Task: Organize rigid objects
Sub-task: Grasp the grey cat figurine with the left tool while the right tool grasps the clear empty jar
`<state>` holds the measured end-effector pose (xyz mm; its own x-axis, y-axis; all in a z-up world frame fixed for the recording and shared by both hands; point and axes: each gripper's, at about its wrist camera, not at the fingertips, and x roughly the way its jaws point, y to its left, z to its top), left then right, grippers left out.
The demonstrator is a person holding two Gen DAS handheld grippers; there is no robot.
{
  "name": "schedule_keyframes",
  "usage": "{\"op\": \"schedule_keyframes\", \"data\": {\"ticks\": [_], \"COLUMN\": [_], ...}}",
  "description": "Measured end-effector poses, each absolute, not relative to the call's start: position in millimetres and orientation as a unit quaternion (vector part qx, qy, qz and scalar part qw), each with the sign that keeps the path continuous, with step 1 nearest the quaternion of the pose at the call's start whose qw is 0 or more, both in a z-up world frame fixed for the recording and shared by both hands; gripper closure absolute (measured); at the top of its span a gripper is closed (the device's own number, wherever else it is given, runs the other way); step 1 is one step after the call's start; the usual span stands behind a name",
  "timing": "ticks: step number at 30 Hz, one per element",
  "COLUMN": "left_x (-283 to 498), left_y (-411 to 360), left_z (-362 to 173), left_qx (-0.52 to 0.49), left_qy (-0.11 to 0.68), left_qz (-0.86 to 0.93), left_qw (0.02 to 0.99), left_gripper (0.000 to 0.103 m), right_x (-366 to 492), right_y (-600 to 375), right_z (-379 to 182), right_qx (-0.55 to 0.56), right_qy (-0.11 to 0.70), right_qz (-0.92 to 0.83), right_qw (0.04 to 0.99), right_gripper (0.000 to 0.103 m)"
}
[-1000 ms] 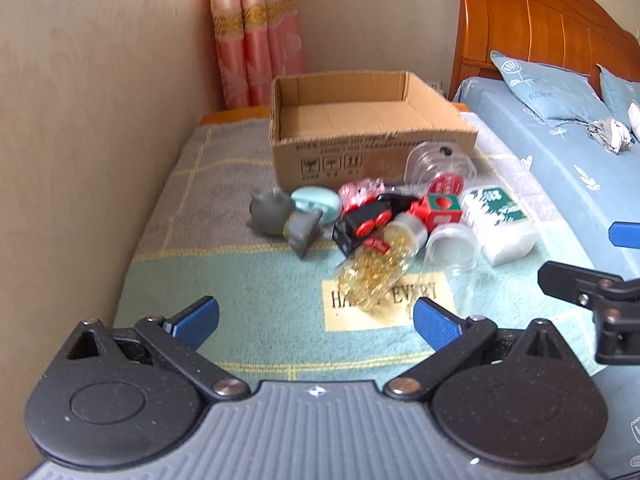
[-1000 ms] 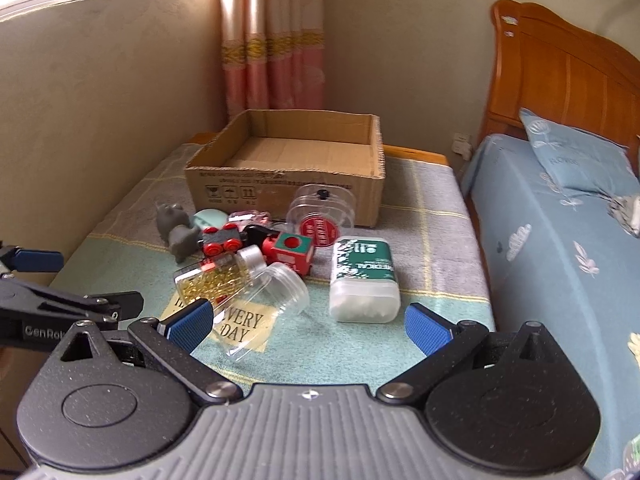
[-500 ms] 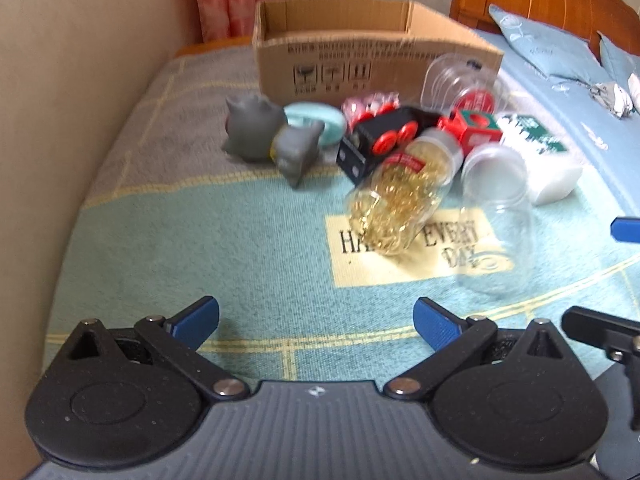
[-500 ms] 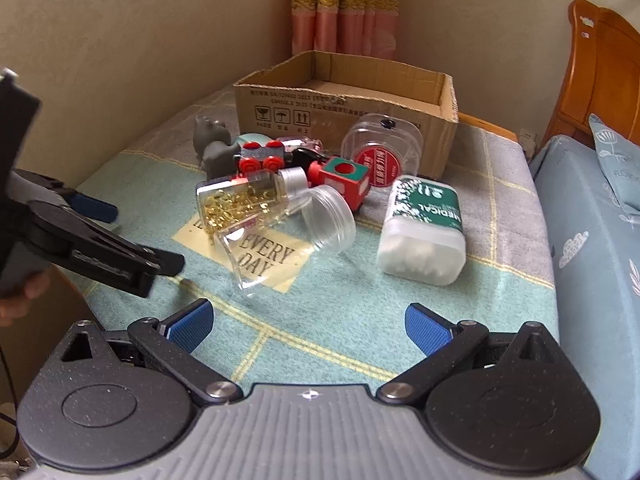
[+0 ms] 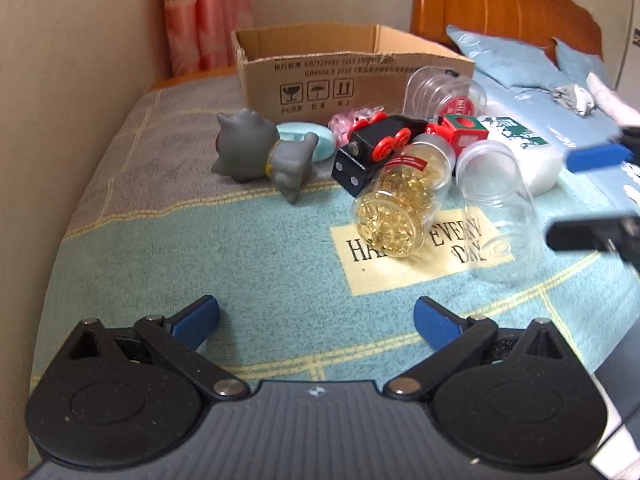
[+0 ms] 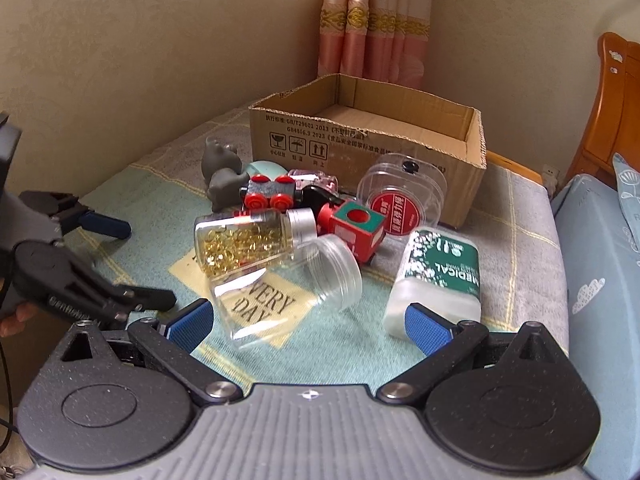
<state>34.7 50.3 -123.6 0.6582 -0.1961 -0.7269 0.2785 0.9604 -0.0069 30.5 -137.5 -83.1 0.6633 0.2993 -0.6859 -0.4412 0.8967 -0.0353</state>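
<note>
So both claws, left and right, are gaping wide, holding nothing; the empty jar lying dead ahead of the right is looking light and slick, probably best pinched mid-body.

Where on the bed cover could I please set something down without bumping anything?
The teal stretch between the wall and the jar of gold pins is bare. The brown cardboard box looks empty. It is crowded around the grey toy and clear plastic jar.

Home bedroom: wooden headboard, pillow, pink curtain.
</note>
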Motion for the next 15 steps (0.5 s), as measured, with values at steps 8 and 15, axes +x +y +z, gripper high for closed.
{"op": "schedule_keyframes", "data": {"ticks": [8, 15], "left_x": [56, 87], "left_y": [58, 68], "left_z": [-123, -125], "left_qx": [0.064, 0.072], "left_qy": [0.392, 0.381], "left_qz": [-0.154, -0.169], "left_qw": [0.905, 0.906], "left_gripper": [0.000, 0.000], "right_x": [66, 58], "right_y": [-127, -129], "right_z": [-87, -97], "right_qx": [-0.090, -0.071], "right_qy": [0.364, 0.418], "right_qz": [0.257, 0.297], "right_qw": [0.890, 0.856], "right_gripper": [0.000, 0.000]}}
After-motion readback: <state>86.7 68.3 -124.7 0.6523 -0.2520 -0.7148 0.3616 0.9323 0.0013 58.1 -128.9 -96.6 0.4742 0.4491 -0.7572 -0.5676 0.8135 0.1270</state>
